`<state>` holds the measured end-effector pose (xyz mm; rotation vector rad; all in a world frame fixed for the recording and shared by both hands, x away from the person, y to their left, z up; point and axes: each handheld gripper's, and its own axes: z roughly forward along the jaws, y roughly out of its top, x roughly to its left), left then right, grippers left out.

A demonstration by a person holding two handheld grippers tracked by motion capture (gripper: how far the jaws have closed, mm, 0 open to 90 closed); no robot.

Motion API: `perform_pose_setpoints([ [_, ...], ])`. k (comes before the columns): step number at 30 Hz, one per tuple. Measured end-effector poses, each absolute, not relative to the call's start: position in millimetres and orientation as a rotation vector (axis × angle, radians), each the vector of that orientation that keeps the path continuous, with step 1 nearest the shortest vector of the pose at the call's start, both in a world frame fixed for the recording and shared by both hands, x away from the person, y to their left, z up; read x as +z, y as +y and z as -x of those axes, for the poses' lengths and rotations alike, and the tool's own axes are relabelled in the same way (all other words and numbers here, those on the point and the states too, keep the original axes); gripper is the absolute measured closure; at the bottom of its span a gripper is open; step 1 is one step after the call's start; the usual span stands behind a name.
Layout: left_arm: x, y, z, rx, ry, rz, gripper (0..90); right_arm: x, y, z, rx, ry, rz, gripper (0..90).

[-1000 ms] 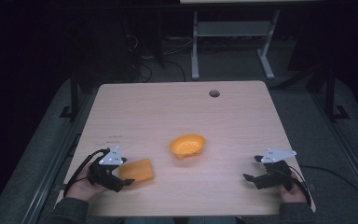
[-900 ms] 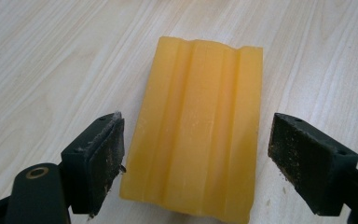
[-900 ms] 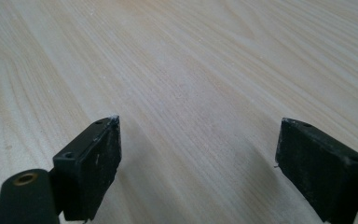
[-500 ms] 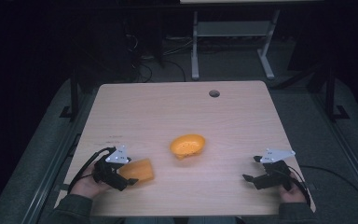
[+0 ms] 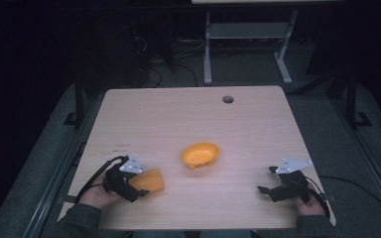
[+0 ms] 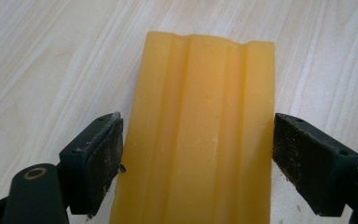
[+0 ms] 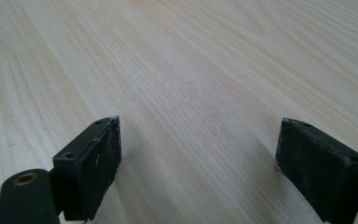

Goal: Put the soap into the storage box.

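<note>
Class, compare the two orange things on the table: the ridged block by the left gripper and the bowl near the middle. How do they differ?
The block is flat, oblong and straight-edged with long ridges; the bowl is rounded and hollow. The block lies between the open jaws of the left gripper, at the table's near left; the bowl sits alone near the middle, apart from both grippers. Both are orange and rest on the table.

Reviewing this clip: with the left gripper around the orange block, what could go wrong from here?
1. The left gripper has its jaws wide on either side of the ridged orange block, apparently not yet clamped; lifting now would likely leave it on the table.
2. Closing off-centre could twist or push the block.
3. The orange bowl sits just ahead; a sliding block might knock it.
</note>
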<state>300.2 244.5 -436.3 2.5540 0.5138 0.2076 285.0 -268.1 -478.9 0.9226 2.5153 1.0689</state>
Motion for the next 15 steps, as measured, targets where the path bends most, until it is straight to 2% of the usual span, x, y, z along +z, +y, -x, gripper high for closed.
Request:
perform_pose_setpoints([
  [15, -443.1, 239.0, -307.8, 0.147, 0.52, -2.568, 15.7, -479.9, -267.3, -285.9, 1.07, 2.529, -0.921, 13.7],
])
